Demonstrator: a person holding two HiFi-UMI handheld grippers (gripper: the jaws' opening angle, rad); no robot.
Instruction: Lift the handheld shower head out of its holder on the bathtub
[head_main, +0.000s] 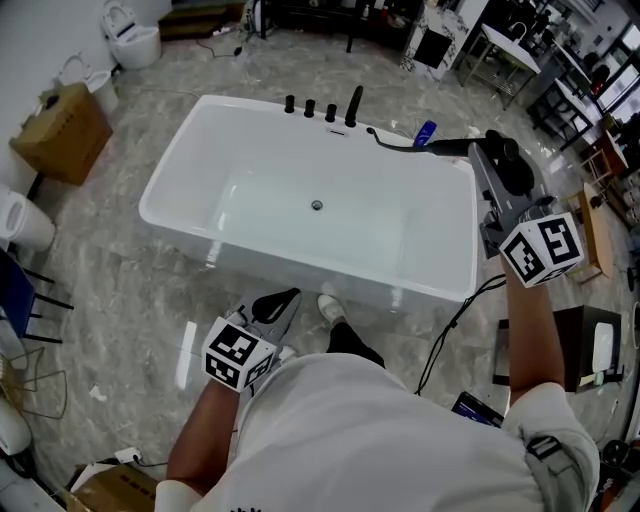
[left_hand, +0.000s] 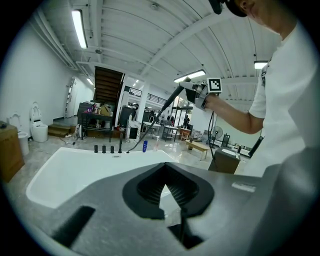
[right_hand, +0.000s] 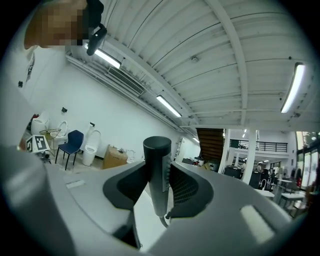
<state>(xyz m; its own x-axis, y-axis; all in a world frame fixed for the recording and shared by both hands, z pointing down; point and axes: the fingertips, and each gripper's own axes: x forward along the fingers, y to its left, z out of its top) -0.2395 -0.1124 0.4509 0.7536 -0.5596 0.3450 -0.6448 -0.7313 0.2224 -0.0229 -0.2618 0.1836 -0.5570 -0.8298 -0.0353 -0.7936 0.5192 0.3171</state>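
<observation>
The black handheld shower head hangs in the air over the far right corner of the white bathtub. My right gripper is shut on its handle, which stands upright between the pads. Its hose runs back to the row of black tap fittings on the far rim. The left gripper view shows the shower head raised well above the tub. My left gripper sits low by the tub's near side, shut with nothing in it.
A blue bottle stands on the floor behind the tub. A cardboard box and toilets are at the left. A black cable trails on the floor at the right. The person's shoe is by the tub's front.
</observation>
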